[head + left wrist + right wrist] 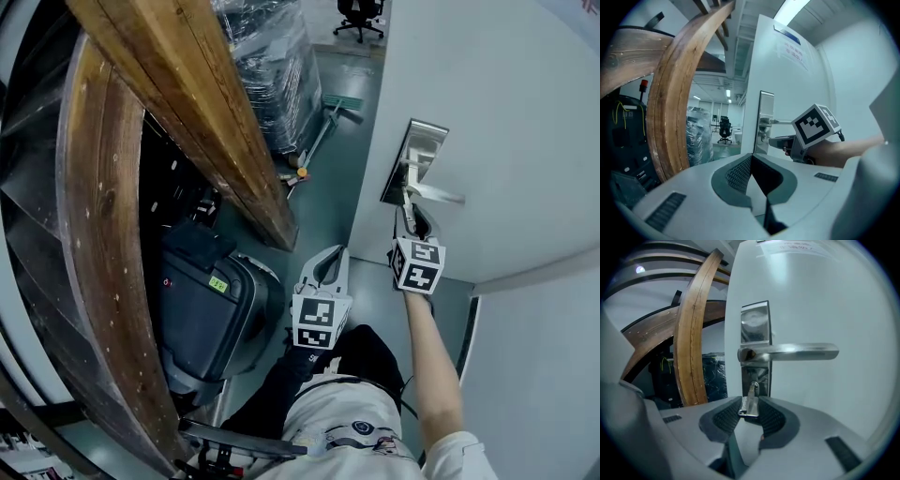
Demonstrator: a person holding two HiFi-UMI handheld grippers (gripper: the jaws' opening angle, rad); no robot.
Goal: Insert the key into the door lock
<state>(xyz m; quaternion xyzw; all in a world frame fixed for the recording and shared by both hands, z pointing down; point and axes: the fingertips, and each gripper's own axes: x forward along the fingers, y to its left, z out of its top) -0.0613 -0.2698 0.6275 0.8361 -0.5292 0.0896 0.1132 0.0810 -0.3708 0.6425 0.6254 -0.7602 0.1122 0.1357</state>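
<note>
A silver key (749, 401) sits between the pads of my right gripper (750, 407), which is shut on its flat head. The key's blade points at the keyhole (753, 388), low on the steel lock plate (755, 326) under the lever handle (797, 352), and its tip is at or just short of the hole. In the head view my right gripper (409, 214) reaches up to the lock plate (419, 141) on the white door (506, 112). My left gripper (329, 253) hangs lower, beside the door, shut and empty. In the left gripper view its tips (751, 155) meet on nothing.
A big curved wooden frame (103, 244) and a wooden beam (206, 112) fill the left side. A dark wheeled machine (202, 309) stands below them. Farther off on the floor are a wrapped pallet (272, 66), a broom (328, 117) and an office chair (361, 14).
</note>
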